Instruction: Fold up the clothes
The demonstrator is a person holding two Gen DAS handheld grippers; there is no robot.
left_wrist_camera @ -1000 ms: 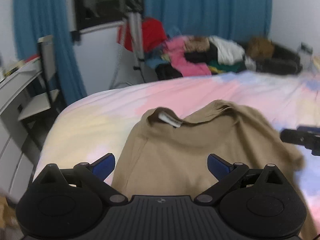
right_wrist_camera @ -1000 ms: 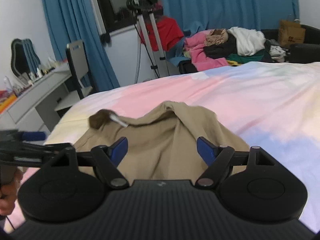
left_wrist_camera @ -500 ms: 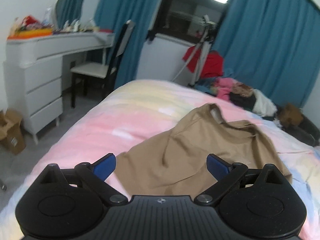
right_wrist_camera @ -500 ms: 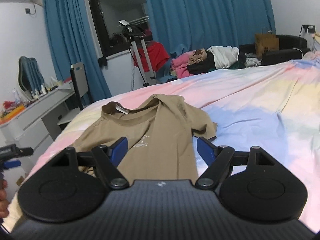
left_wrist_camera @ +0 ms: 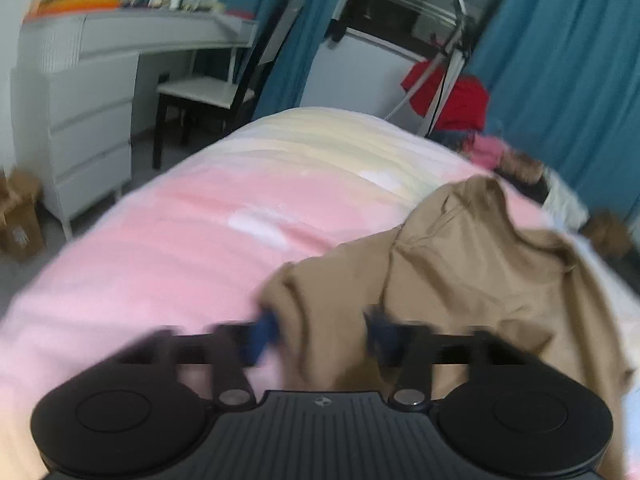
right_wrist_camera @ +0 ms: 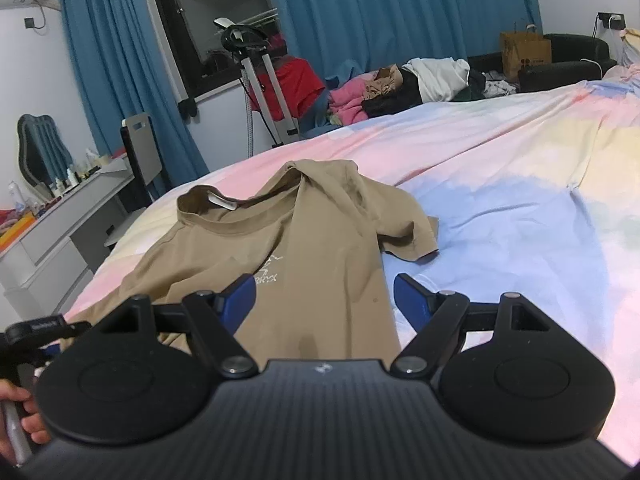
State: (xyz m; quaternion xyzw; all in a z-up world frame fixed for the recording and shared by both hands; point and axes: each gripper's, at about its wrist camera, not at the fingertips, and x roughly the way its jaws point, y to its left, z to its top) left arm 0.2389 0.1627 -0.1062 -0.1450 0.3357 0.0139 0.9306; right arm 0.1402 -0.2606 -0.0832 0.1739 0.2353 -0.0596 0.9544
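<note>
A tan T-shirt [right_wrist_camera: 304,240] lies face up on the bed, collar at the far end, one sleeve [right_wrist_camera: 408,224] spread to the right. In the left wrist view the shirt [left_wrist_camera: 460,280] is blurred; my left gripper [left_wrist_camera: 320,334] has its blue fingers on both sides of the shirt's left bottom edge, partly closed, with cloth between them. My right gripper [right_wrist_camera: 324,300] is open and empty, just above the shirt's lower right edge. The left gripper shows at the lower left of the right wrist view [right_wrist_camera: 36,332].
The bed has a pink, yellow and blue sheet [right_wrist_camera: 520,200]. A pile of clothes [right_wrist_camera: 400,88] lies at the far end. A white dresser [left_wrist_camera: 80,120] and chair [left_wrist_camera: 224,88] stand left of the bed. A tripod [right_wrist_camera: 264,92] stands before blue curtains.
My left gripper has dropped to the shirt's left bottom edge and its fingers have narrowed around the cloth. My right gripper has moved slightly lower and closer to the shirt, still open.
</note>
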